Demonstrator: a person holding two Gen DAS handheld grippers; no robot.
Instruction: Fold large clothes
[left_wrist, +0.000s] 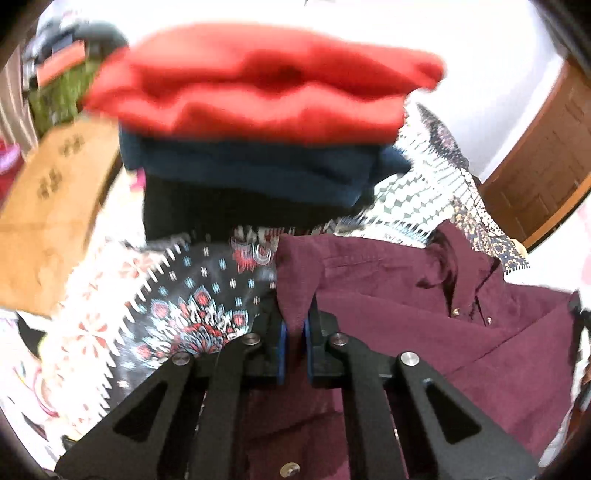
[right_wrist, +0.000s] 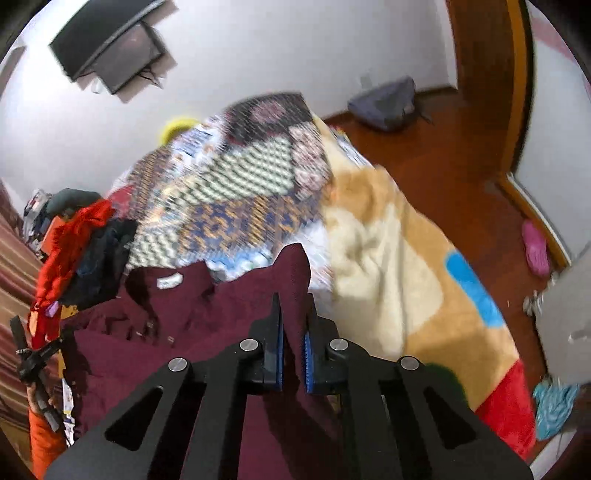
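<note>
Left wrist view, left to right: a brown paper bag (left_wrist: 55, 206); a patterned bedspread (left_wrist: 177, 302); a blurred stack of folded clothes with a red garment (left_wrist: 258, 85) on top of a navy one (left_wrist: 258, 166). The left claw (left_wrist: 294, 332) is closed on a fold of the maroon shirt (left_wrist: 424, 295), whose collar and buttons lie to its right. Right wrist view: the same stack (right_wrist: 77, 251) at left; the shirt spread on the bed; the right claw (right_wrist: 293, 332) pinching another raised edge of it; a tan blanket (right_wrist: 388, 258); wooden floor (right_wrist: 461, 155) beyond.
</note>
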